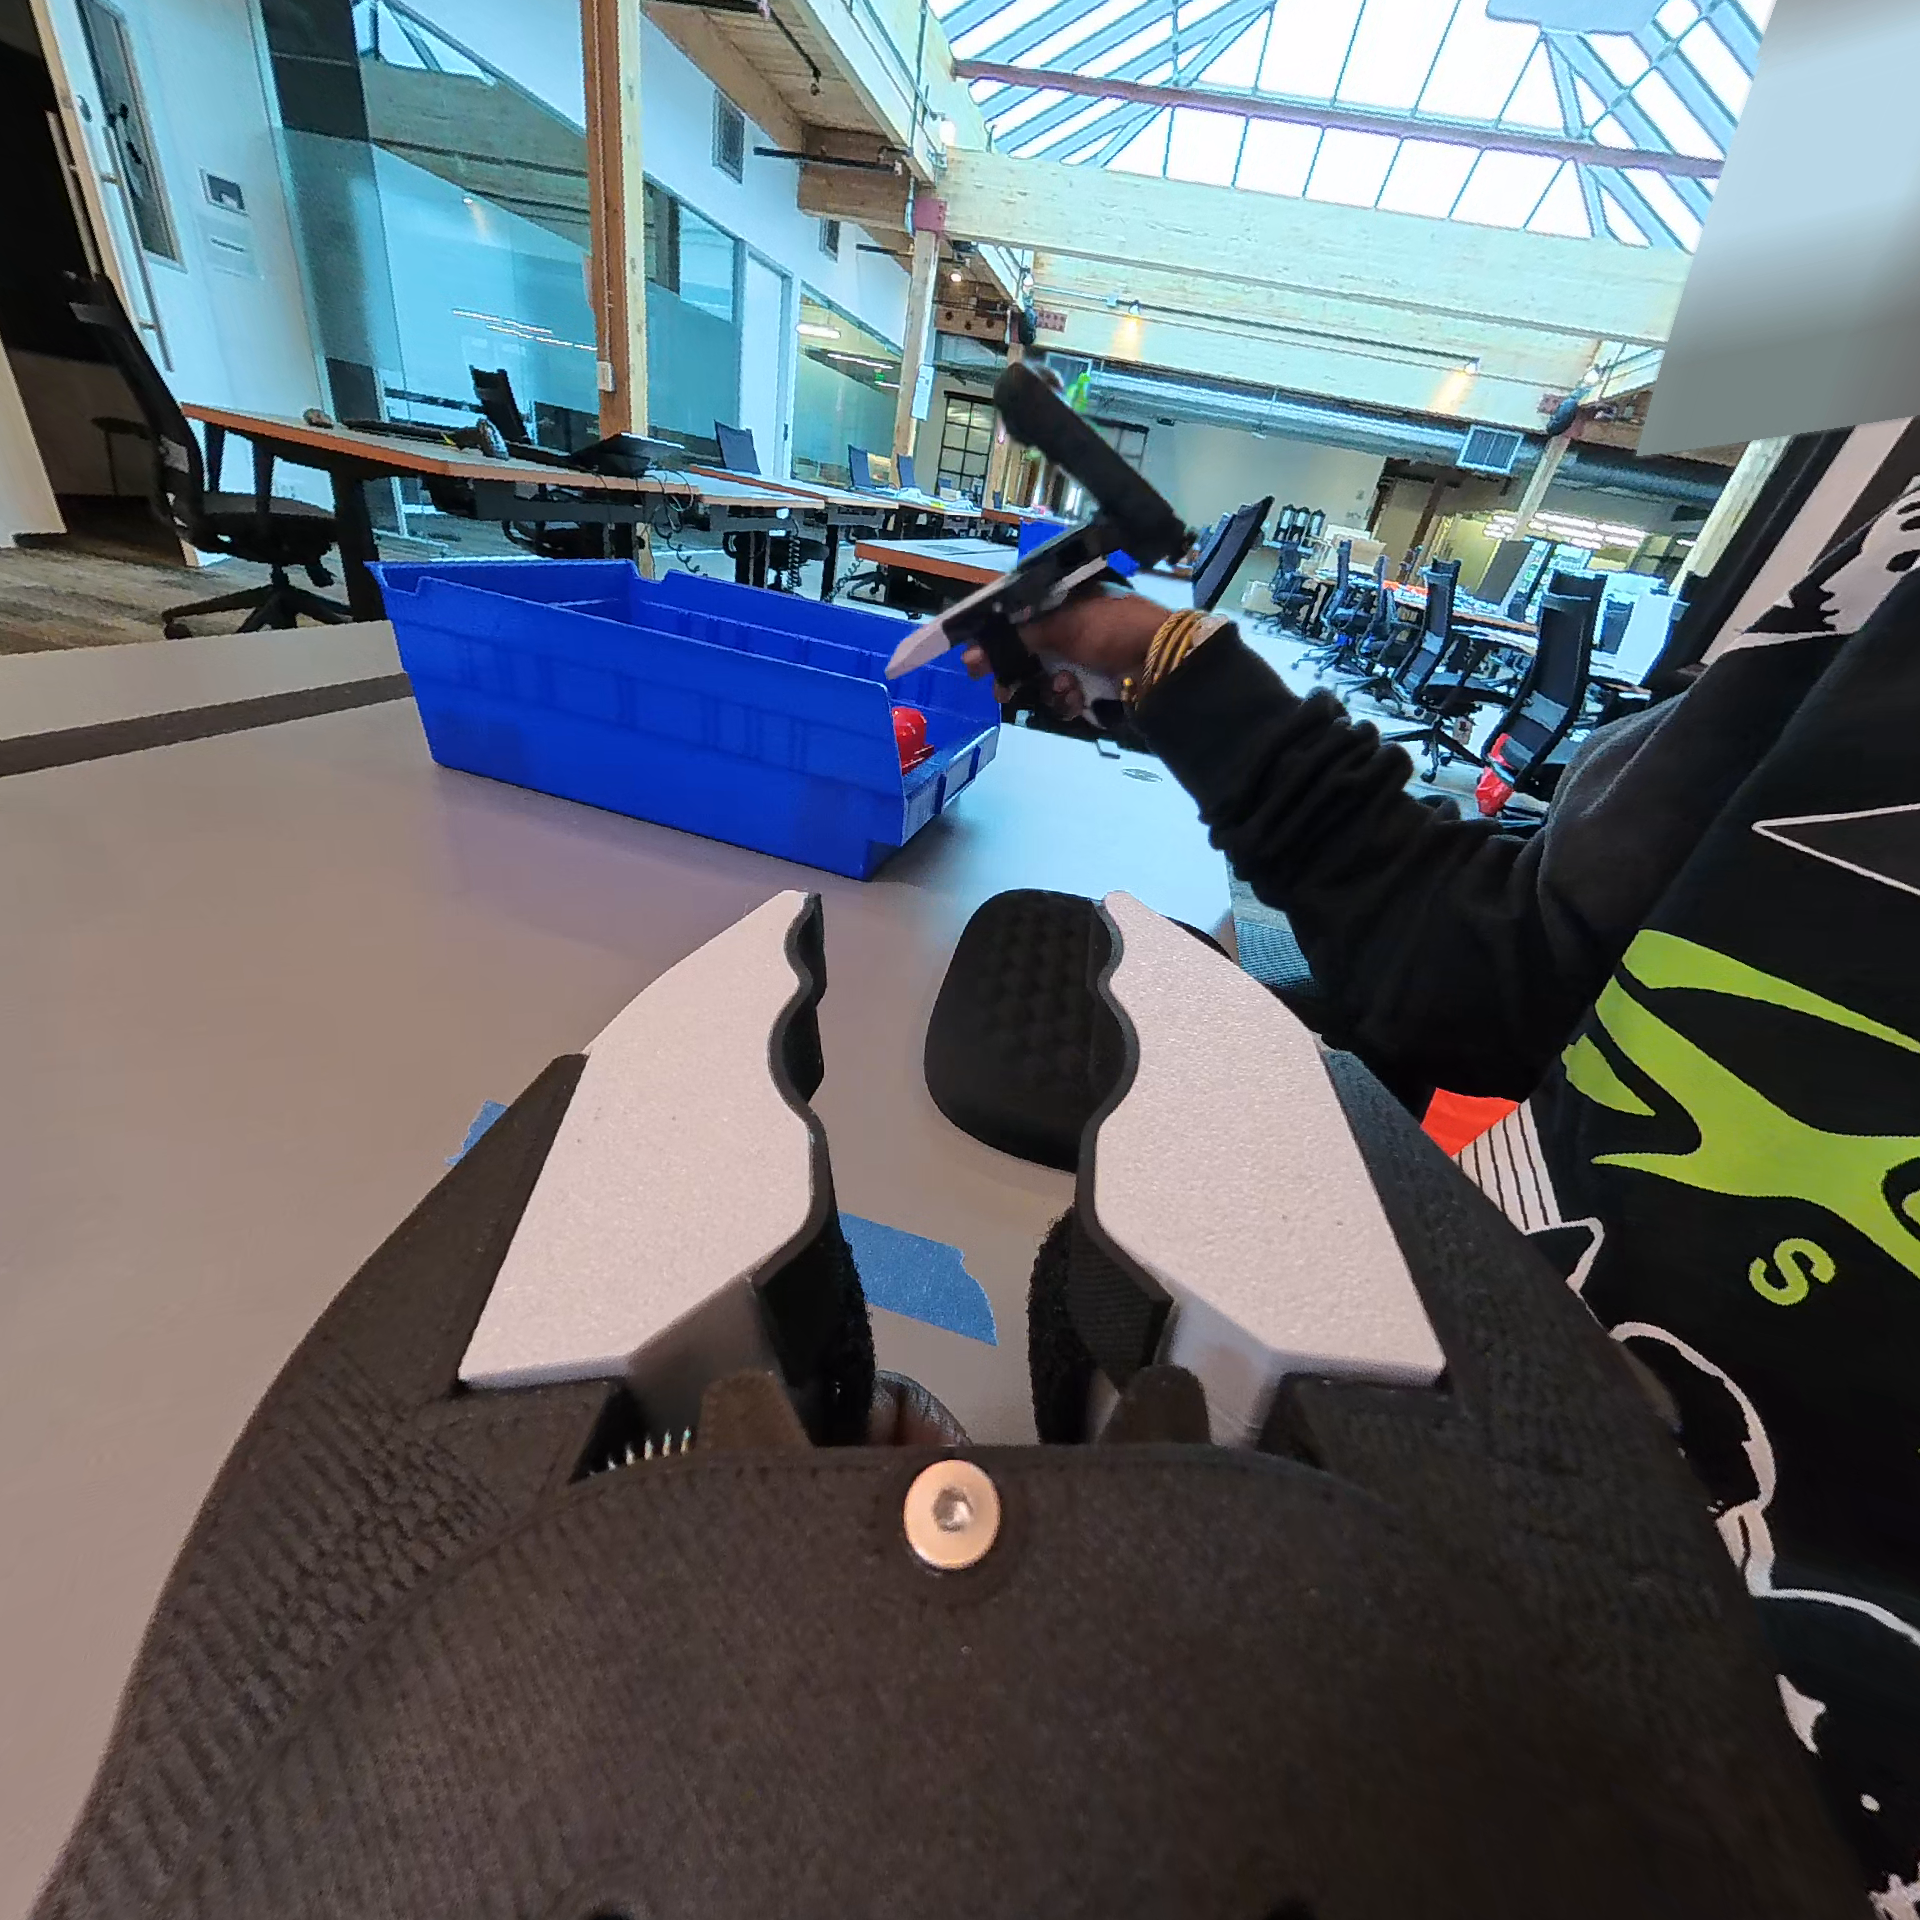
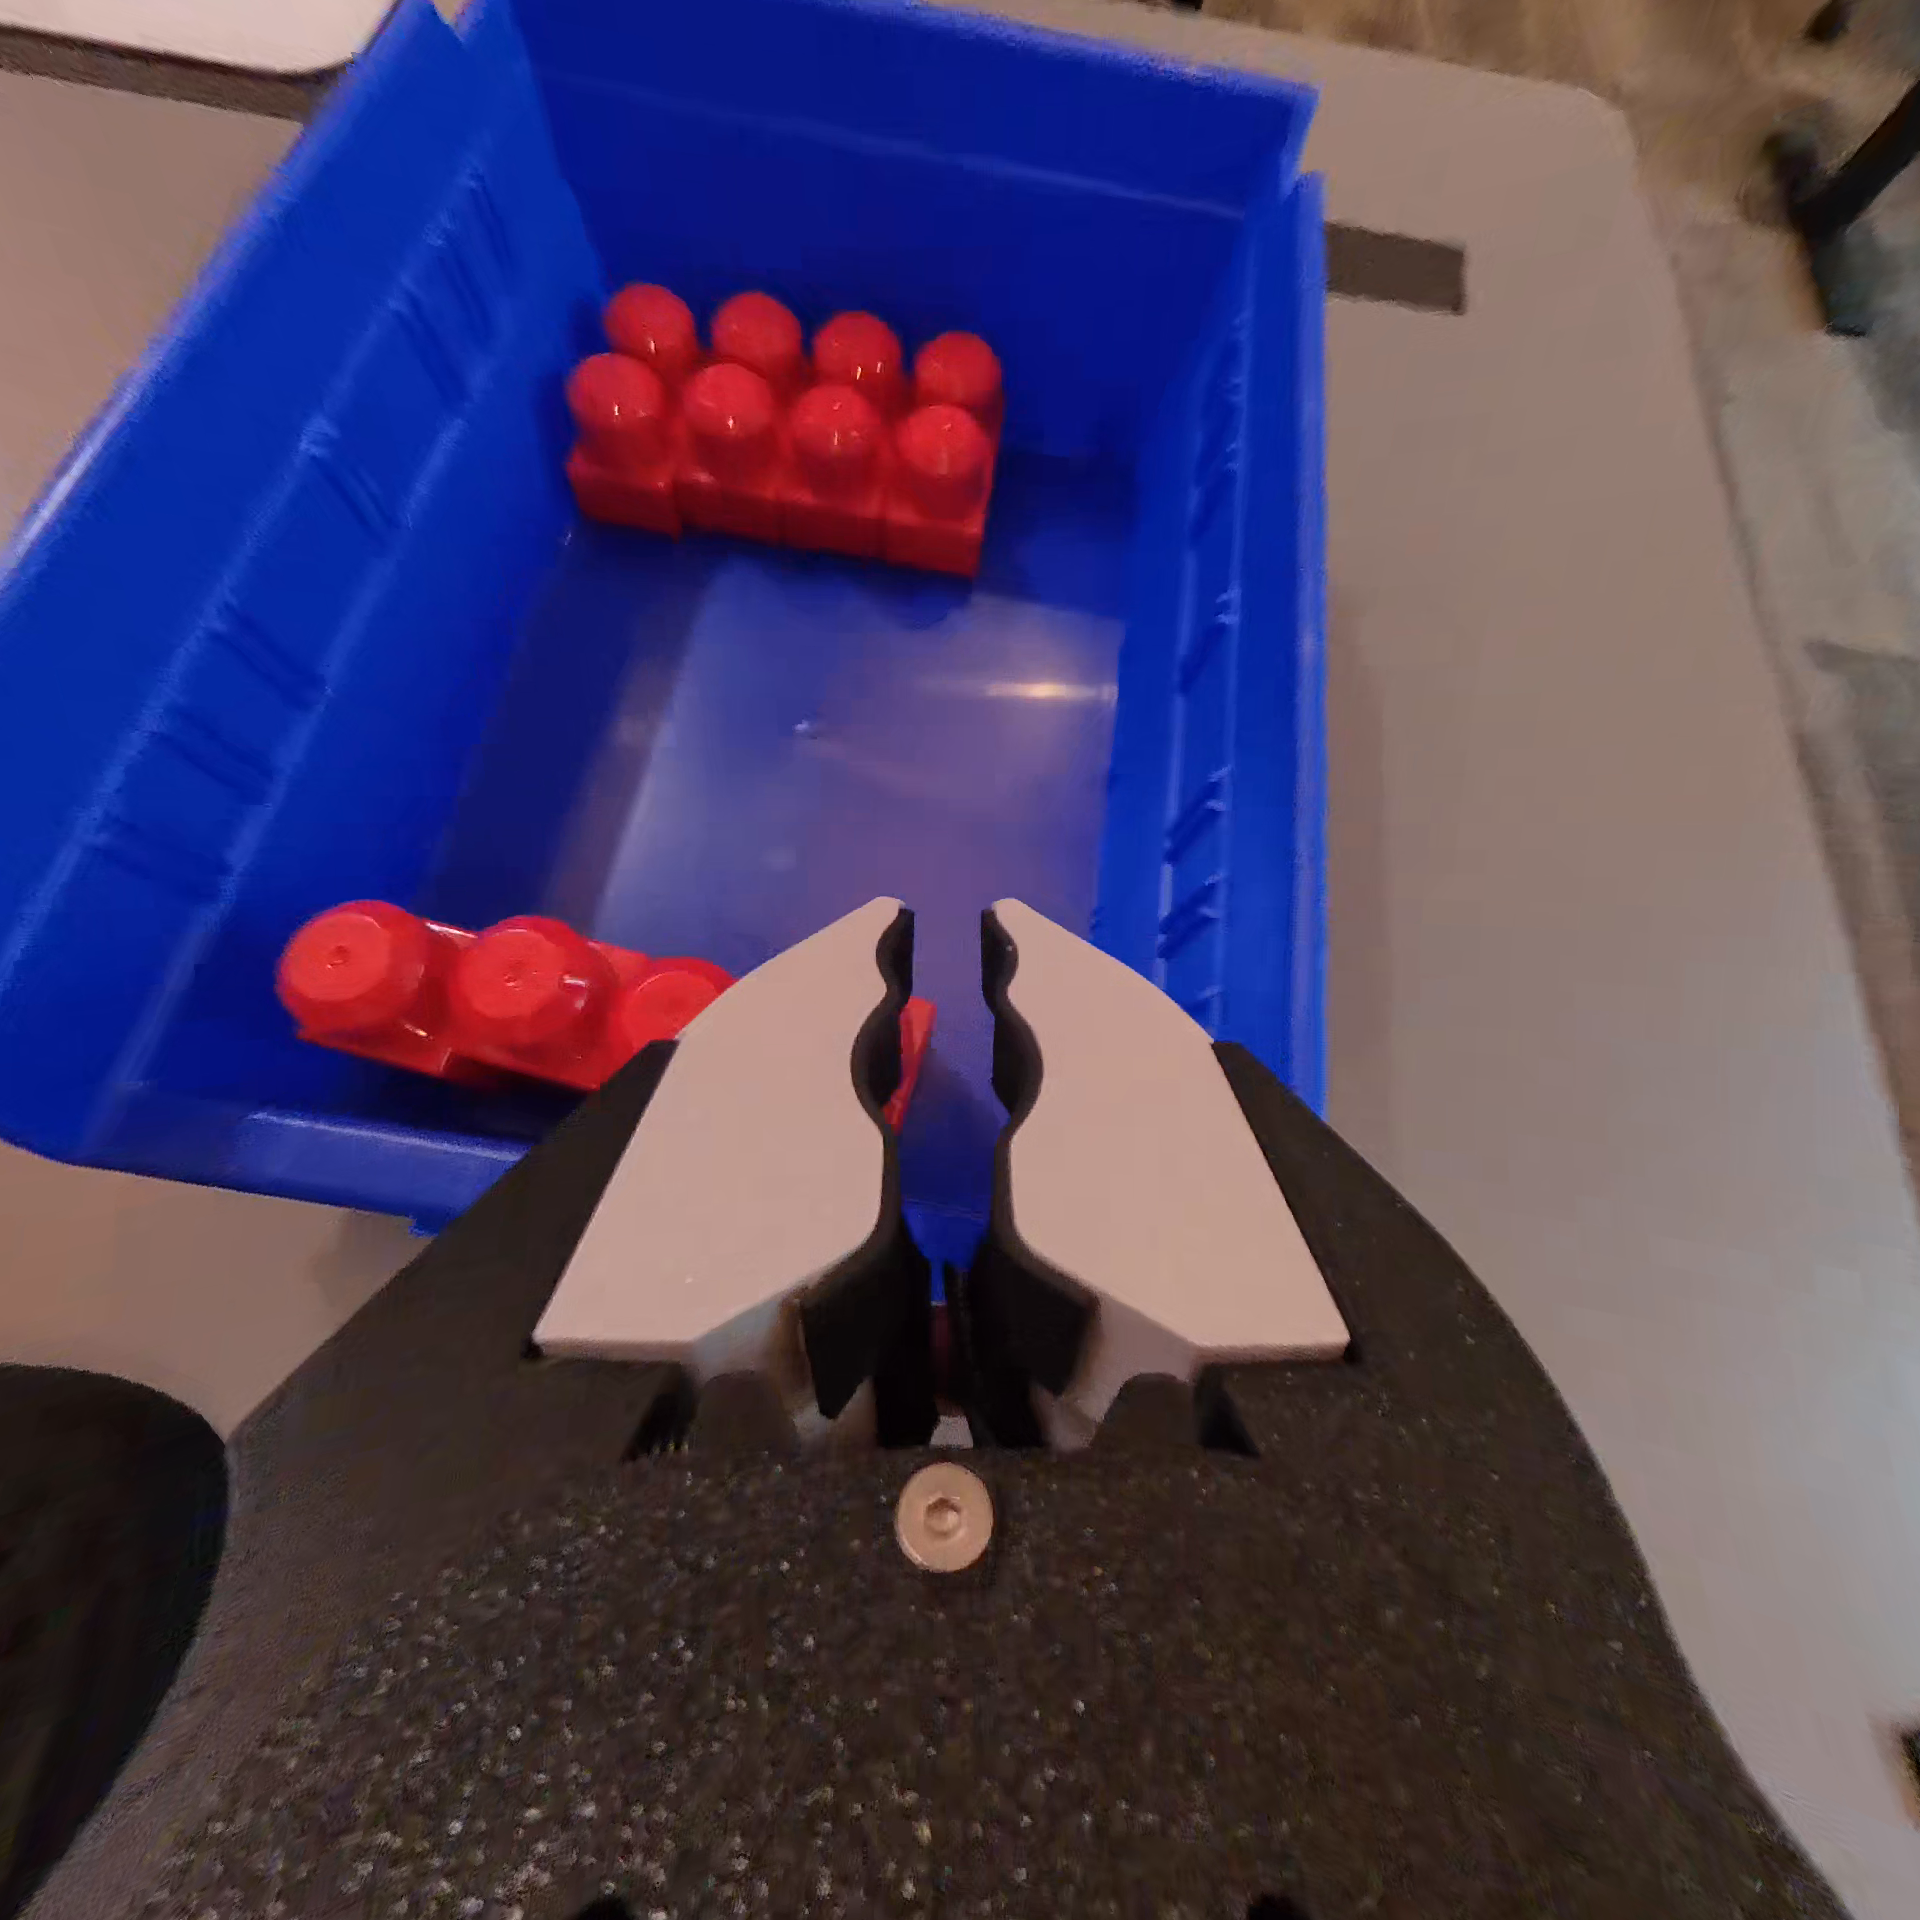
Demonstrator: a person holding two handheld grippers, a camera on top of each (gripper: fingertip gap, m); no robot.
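Left hand-held gripper point(image 1: 956, 914): jaws stand wide apart with nothing between them; it hangs low over the grey surface point(image 1: 260, 987), with only bare surface and a strip of blue tape point(image 1: 914, 1273) seen through the gap.
Black pad: a dark textured oval pad point(image 1: 1018, 1029) lies on the surface just beside the inner edge of the right fingertip, at about 1 o'clock from the gap.
Right hand-held gripper point(image 2: 948, 914): jaws slightly apart, a narrow slit between the black pads; nothing is clamped, and the blue floor of the bin shows through the slit. It hangs above the near end of the bin.
Blue bin point(image 2: 1205, 644): an open plastic storage bin on the surface, long axis running from 6 to 12 o'clock in the right wrist view; in the left wrist view it sits at about 11 o'clock, well apart from the left hand-held gripper.
Far red block point(image 2: 790, 436): a red toy building block with eight round studs, upright, at the 12 o'clock end of the bin floor.
Near red block point(image 2: 468, 997): a second red studded block lying tipped, studs facing the camera, at about 9 o'clock from the right fingertips; its end is hidden behind the left finger point(image 2: 769, 1091).
Person: a black sleeve point(image 1: 1351, 831) and patterned shirt at 3 o'clock in the left wrist view, the hand point(image 1: 1081, 634) holding the right hand-held gripper above the bin's near end.
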